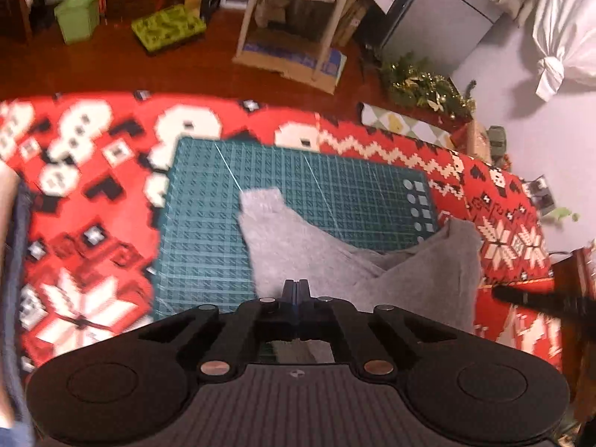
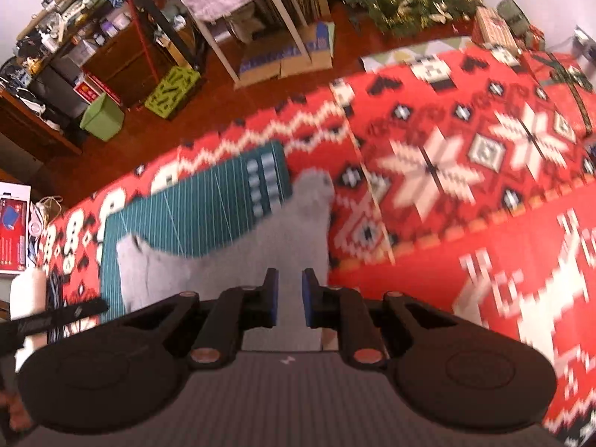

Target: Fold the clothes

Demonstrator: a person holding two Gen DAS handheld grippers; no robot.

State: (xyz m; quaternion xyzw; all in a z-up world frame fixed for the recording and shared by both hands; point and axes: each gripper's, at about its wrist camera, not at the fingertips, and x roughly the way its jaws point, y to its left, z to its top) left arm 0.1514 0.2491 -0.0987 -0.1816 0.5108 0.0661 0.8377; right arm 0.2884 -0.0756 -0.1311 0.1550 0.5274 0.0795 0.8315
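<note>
A grey garment point(image 1: 298, 246) lies on a green cutting mat point(image 1: 208, 223), with one leg or sleeve end pointing away and its right part point(image 1: 458, 260) lifted into a drape. My left gripper point(image 1: 296, 286) has its fingers pressed together at the near edge of the cloth, which rises toward them. In the right wrist view the grey garment point(image 2: 260, 246) spreads from the mat point(image 2: 208, 208) onto the red cloth. The right gripper point(image 2: 289, 283) hovers over its near part, its blue-padded fingers apart with grey fabric showing in the gap.
A red patterned tablecloth point(image 1: 93, 223) with white snowflakes covers the table. Behind the table are a green bin point(image 1: 78, 18), a wooden rack point(image 1: 294, 18) and a tinsel garland point(image 1: 424, 85). A person's sleeve point(image 1: 18, 260) is at the left edge. The red cloth point(image 2: 465, 171) extends right.
</note>
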